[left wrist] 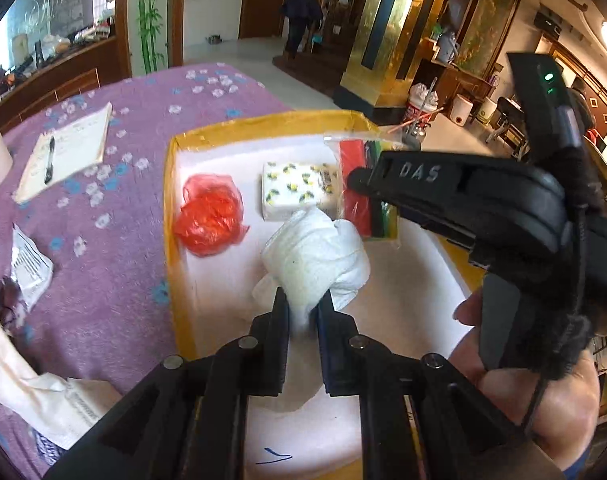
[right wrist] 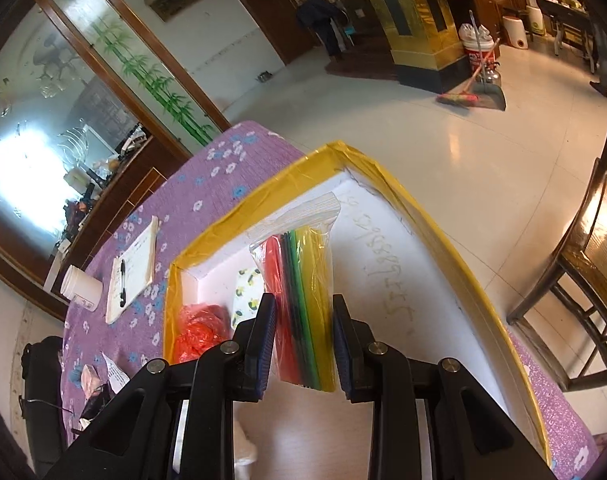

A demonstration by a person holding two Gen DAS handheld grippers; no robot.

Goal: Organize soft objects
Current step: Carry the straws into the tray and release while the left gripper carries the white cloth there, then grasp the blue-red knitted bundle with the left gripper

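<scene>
White box (left wrist: 171,216) with yellow rim on purple cloth (left wrist: 115,240). Inside: red bag (left wrist: 209,216) at 9 o'clock, tissue pack (left wrist: 291,192) at 12. Left gripper (left wrist: 303,304) clamped on towel (left wrist: 315,260); right gripper (right wrist: 301,340) pinching zip bag (right wrist: 303,292).

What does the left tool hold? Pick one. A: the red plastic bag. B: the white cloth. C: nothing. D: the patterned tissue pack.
B: the left tool is shut on the bunched white cloth over the yellow-rimmed box, while the red plastic bag and tissue pack lie apart, untouched.
</scene>
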